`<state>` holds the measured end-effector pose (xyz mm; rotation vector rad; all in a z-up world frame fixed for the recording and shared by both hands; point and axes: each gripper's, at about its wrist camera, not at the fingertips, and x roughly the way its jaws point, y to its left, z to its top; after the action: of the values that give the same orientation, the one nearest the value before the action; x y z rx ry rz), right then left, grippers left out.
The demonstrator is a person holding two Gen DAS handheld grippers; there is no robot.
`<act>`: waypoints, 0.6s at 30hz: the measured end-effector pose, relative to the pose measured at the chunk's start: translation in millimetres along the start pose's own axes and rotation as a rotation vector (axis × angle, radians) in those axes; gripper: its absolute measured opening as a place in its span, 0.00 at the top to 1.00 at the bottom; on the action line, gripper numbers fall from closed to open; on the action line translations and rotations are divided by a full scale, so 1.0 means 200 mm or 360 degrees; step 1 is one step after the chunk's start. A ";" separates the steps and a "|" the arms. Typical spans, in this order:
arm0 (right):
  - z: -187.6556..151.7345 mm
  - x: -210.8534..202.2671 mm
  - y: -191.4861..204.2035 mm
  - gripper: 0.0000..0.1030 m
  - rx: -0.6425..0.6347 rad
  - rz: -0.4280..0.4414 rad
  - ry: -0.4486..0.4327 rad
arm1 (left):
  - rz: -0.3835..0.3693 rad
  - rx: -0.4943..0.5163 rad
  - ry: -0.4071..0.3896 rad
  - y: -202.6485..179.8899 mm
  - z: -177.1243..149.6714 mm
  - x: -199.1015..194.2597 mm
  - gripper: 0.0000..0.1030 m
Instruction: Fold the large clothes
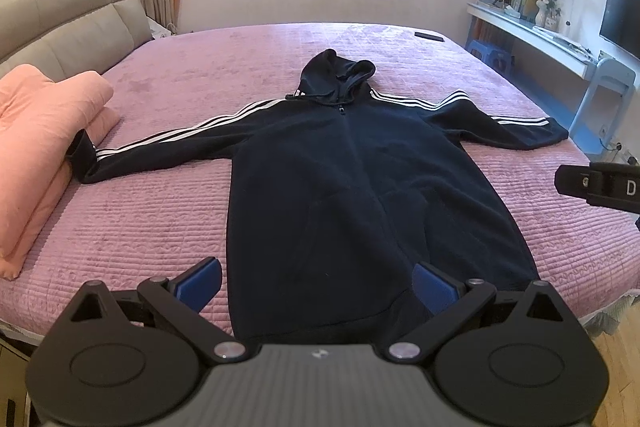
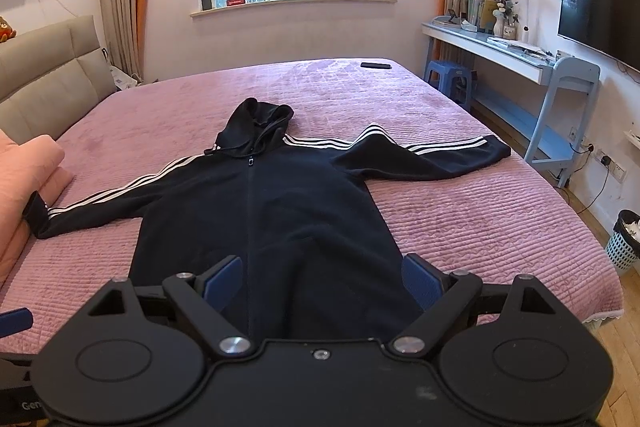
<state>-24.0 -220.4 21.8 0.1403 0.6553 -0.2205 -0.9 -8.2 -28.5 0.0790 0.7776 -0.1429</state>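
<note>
A dark navy zip hoodie with white sleeve stripes lies flat, face up, on the pink bed, sleeves spread, hood toward the window. The left sleeve's cuff rests against a peach pillow. My left gripper hovers open above the hoodie's hem, its blue pads holding nothing. My right gripper also stands open over the hem, a bit further right. Part of the right gripper's body shows at the left wrist view's right edge.
A grey headboard runs along the left. A dark phone lies on the bed's far corner. A pale blue desk, blue stool, wall TV and waste basket stand on the right, across a strip of wooden floor.
</note>
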 end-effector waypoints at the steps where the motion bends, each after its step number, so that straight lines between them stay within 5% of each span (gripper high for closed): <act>1: 0.00 0.00 0.00 0.00 0.0001 0.0003 0.0002 | -0.0001 -0.0001 0.0000 0.00 0.00 0.00 0.00; 18: -0.01 0.02 0.01 0.00 -0.0009 0.0027 0.0029 | -0.0099 -0.0057 -0.0002 0.04 -0.03 -0.02 0.01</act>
<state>-22.2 -218.4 18.2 0.1427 0.6724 -0.2010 -5.9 1.6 -30.0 0.0208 0.7814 -0.1882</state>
